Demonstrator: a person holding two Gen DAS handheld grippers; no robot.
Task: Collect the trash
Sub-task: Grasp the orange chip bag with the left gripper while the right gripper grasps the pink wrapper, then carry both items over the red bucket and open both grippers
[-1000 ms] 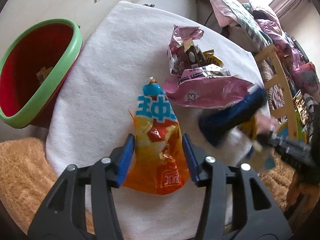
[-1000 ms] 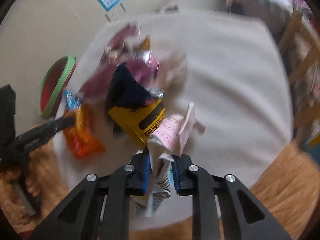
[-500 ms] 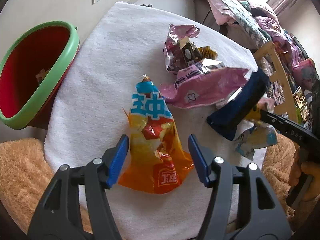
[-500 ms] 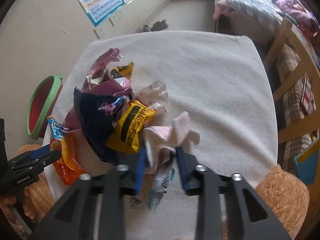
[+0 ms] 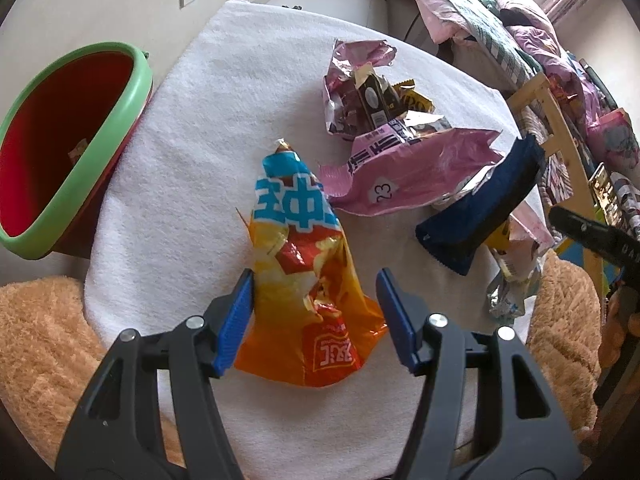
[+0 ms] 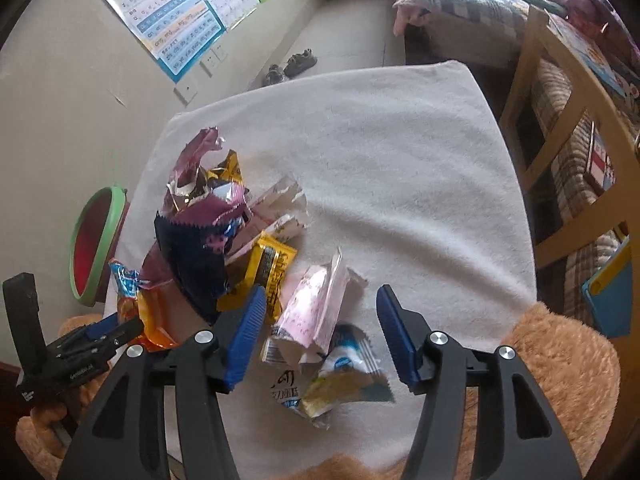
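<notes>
An orange and blue snack bag [image 5: 304, 280] lies on the white towel [image 5: 208, 128]; my left gripper [image 5: 316, 312] is open with its jaws on either side of the bag's lower half. A pink wrapper [image 5: 412, 176], a dark blue wrapper [image 5: 480, 208] and a crumpled pink foil bag [image 5: 352, 84] lie beyond. My right gripper [image 6: 320, 328] is open above a pale pink wrapper [image 6: 316, 308] and a blue and white packet [image 6: 332, 380]. A yellow packet [image 6: 272, 264] and the dark blue wrapper [image 6: 192, 256] lie to their left.
A red bin with a green rim [image 5: 60, 148] stands off the towel's left edge, also in the right wrist view [image 6: 96, 244]. A wooden chair [image 6: 560, 128] and a bed stand to the right. Tan plush cushions [image 6: 560, 368] border the towel's near side.
My right gripper opened and let go of the pale pink wrapper, which now lies on the towel. My left gripper opened wider around the orange bag.
</notes>
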